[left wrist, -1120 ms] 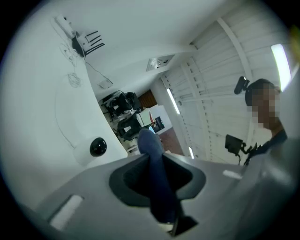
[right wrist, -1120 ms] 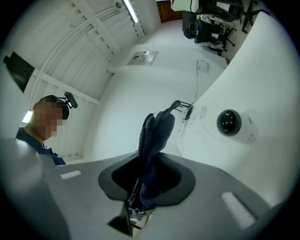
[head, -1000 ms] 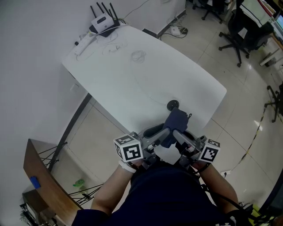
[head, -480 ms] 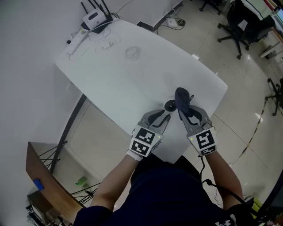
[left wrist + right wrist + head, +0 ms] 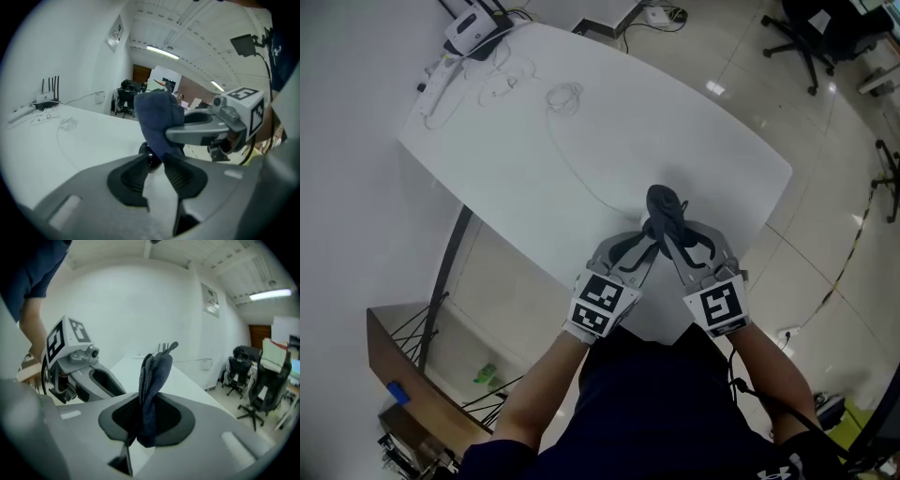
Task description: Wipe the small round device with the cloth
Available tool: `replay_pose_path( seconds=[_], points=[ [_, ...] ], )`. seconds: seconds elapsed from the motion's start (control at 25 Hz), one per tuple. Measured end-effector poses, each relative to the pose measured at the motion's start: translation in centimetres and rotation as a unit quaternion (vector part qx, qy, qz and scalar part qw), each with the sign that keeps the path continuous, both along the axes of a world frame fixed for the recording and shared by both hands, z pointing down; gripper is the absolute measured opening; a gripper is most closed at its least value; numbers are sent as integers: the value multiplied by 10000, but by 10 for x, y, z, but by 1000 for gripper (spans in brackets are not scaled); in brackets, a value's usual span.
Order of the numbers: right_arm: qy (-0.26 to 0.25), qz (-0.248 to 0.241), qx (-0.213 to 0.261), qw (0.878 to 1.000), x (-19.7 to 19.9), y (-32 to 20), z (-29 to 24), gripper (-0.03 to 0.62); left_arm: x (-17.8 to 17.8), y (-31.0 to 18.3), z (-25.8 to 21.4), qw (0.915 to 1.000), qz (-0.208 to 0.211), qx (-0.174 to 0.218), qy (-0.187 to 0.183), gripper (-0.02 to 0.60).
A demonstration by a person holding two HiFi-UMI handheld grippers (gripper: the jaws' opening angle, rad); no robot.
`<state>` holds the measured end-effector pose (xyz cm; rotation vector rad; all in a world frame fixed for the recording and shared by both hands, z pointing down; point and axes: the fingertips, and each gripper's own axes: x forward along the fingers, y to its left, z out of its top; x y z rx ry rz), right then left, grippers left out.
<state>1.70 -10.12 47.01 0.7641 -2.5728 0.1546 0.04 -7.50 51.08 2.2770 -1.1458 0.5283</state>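
We hold both grippers side by side at the table's (image 5: pixel 675 122) near edge. The left gripper (image 5: pixel 157 164), jaws opening, pinches the small round device (image 5: pixel 151 158). The right gripper (image 5: pixel 145 420) clamps the cloth (image 5: pixel 154 376) against it.

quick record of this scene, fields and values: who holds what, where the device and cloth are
surface: white table
left gripper: jaws opening, small round device between its tips
right gripper: shut on the cloth
cloth: dark blue, bunched, right up against the device
device: black, resting on the table near its front edge
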Motion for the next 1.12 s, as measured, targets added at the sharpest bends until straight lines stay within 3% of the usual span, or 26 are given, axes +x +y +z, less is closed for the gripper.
replay_pose_path(
  seconds=[0.12, 0.28, 0.4, 0.48, 0.84, 1.0, 1.12],
  points=[
    [-701, 535, -872, 9923, 22, -15, 16, 81, 3, 0, 2, 10000, 27, -40, 21, 107],
    [-1304, 1025, -1940, 9669, 43, -30, 46, 80, 0, -1, 8, 10000, 30, -43, -28, 107],
    [-1555, 1112, -2631, 9456, 46, -30, 76, 80, 0, -1, 9, 10000, 30, -80, -8, 107],
    [-1496, 1127, -2922, 9378, 46, -27, 97, 80, 2, -1, 8, 9999, 54, -92, -3, 107],
    [-415, 1401, -3102, 9394, 49, -20, 149, 80, 2, 3, 7, 10000, 9, -36, -91, 107],
    [-343, 1384, -2975, 9440, 49, -20, 144, 80, 1, 6, 5, 9998, -45, 98, -164, 107],
    [-470, 1244, -2572, 9572, 48, -21, 113, 81, 4, 12, 3, 9995, -10, 164, -252, 107]
  ],
)
